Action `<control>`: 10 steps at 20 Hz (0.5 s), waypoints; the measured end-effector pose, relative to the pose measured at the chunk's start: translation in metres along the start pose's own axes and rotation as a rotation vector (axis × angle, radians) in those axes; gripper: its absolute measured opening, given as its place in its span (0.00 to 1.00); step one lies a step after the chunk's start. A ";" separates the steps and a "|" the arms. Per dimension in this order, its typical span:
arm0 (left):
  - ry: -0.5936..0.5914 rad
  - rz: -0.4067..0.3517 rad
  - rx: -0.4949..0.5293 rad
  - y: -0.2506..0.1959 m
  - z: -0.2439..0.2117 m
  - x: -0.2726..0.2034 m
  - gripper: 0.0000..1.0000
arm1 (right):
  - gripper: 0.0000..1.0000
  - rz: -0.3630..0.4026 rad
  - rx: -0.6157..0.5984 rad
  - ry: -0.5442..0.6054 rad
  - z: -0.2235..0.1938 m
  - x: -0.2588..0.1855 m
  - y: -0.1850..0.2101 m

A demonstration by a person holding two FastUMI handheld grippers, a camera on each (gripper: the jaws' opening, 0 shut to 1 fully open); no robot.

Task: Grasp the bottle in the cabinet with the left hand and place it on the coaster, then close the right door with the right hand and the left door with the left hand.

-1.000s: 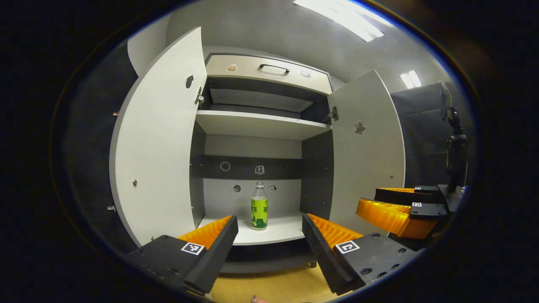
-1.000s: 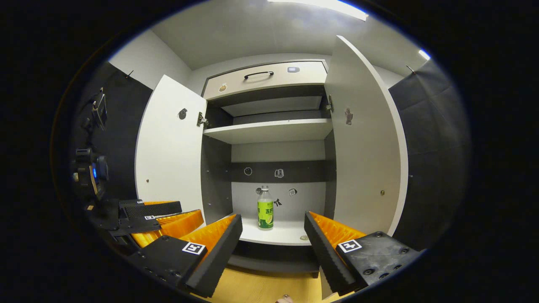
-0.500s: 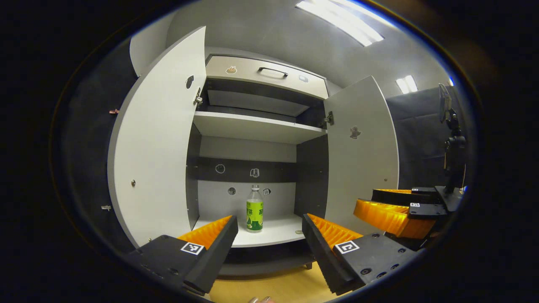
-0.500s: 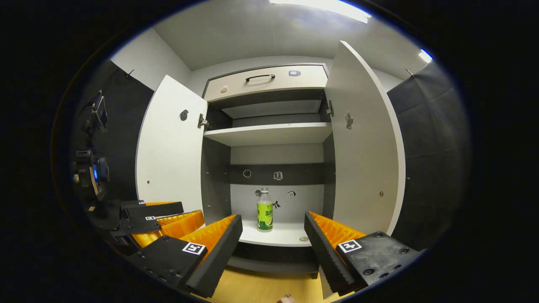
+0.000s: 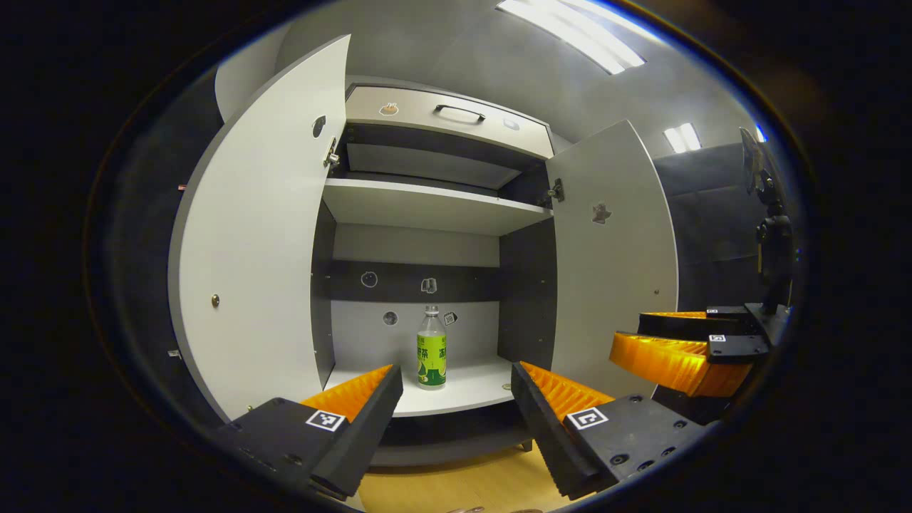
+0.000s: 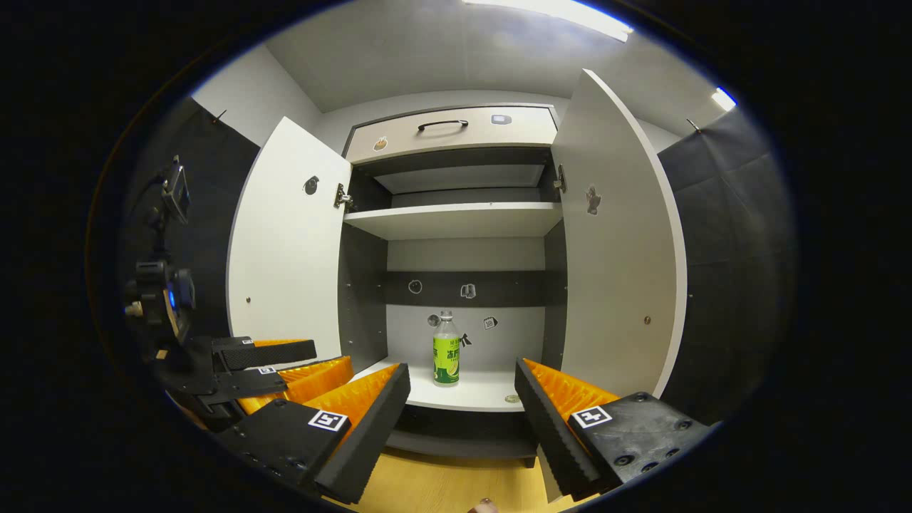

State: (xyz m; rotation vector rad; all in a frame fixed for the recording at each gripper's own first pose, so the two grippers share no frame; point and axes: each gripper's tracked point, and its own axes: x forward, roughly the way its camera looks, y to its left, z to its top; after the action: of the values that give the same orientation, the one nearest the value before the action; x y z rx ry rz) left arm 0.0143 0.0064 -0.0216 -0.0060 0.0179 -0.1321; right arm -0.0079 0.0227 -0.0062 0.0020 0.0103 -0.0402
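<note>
The cabinet [image 5: 427, 206] stands with both doors swung wide. The bottle [image 5: 432, 349], clear with a green label, stands upright on the cabinet's bottom shelf [image 5: 456, 388], near the middle of the shelf and back toward the rear wall, touching neither side wall. In the right gripper view the same bottle [image 6: 446, 350] sits left of the shelf's middle, and a small round thing [image 6: 512, 399] lies flat near the shelf's front edge, toward its right side; I cannot tell what it is.

The left gripper [image 5: 456, 381] hangs in front of the cabinet, outside it, its fingers spread wide with nothing between them; the bottle shows in the gap between them, well beyond the tips. The right gripper [image 6: 462, 381] is likewise out in front of the cabinet, fingers wide apart and holding nothing. In the left gripper view the right gripper [image 5: 677, 345] shows off to the side, just in front of the right door [image 5: 613, 256], apart from it.

The left door [image 5: 249, 235] opens out toward the camera at the cabinet's left. A middle shelf [image 5: 427, 206] is bare, and above it a drawer [image 5: 449, 117] with a dark handle is closed. Yellowish wood floor [image 5: 463, 484] shows below the cabinet.
</note>
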 end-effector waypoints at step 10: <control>-0.010 -0.055 0.017 0.000 -0.006 0.061 0.97 | 0.98 -0.033 -0.003 0.033 -0.017 0.008 -0.009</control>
State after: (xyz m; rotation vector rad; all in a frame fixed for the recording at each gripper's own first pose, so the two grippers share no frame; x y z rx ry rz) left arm 0.0743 -0.0016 -0.0288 0.0095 0.0067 -0.1868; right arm -0.0001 0.0129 -0.0230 -0.0008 0.0430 -0.0727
